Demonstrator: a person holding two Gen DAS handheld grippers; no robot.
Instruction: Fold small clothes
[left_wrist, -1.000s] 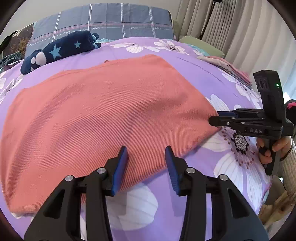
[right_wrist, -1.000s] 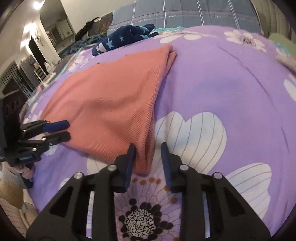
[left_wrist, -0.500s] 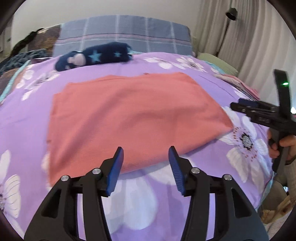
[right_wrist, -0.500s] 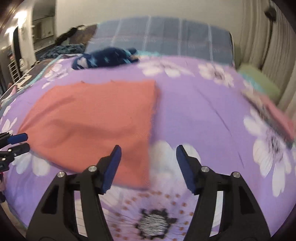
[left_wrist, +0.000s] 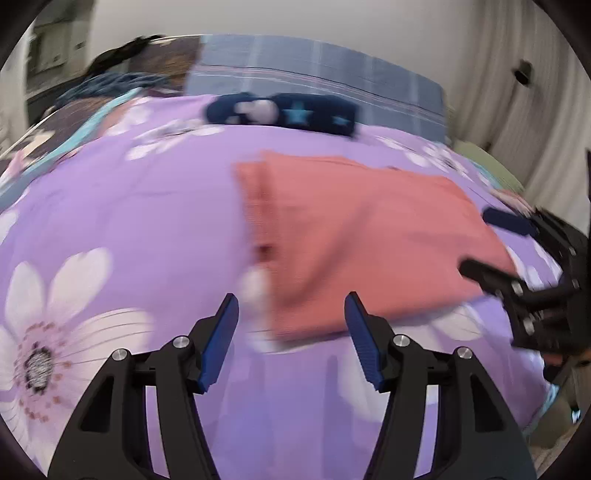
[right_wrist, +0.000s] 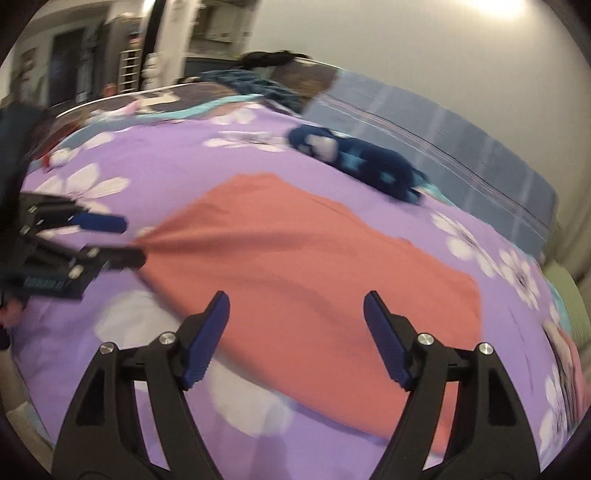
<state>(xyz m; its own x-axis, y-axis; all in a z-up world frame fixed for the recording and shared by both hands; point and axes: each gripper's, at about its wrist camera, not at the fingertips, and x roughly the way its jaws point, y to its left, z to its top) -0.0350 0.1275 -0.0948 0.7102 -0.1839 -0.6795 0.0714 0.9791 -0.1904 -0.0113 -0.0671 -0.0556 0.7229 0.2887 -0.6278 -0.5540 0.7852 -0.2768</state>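
No text, label, brand or number could be read in either view. Both pictures were blurred by motion. The left gripper (right_wrist: 122, 240), seen from the right wrist camera, carried a small blue strip on its body, but any marks on it were too smeared to tell. The flowered purple bedcover (left_wrist: 122, 221) showed only a pattern, no letters.

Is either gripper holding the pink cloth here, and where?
Nothing is held. The left gripper and right gripper have empty, opening jaws above the pink cloth.
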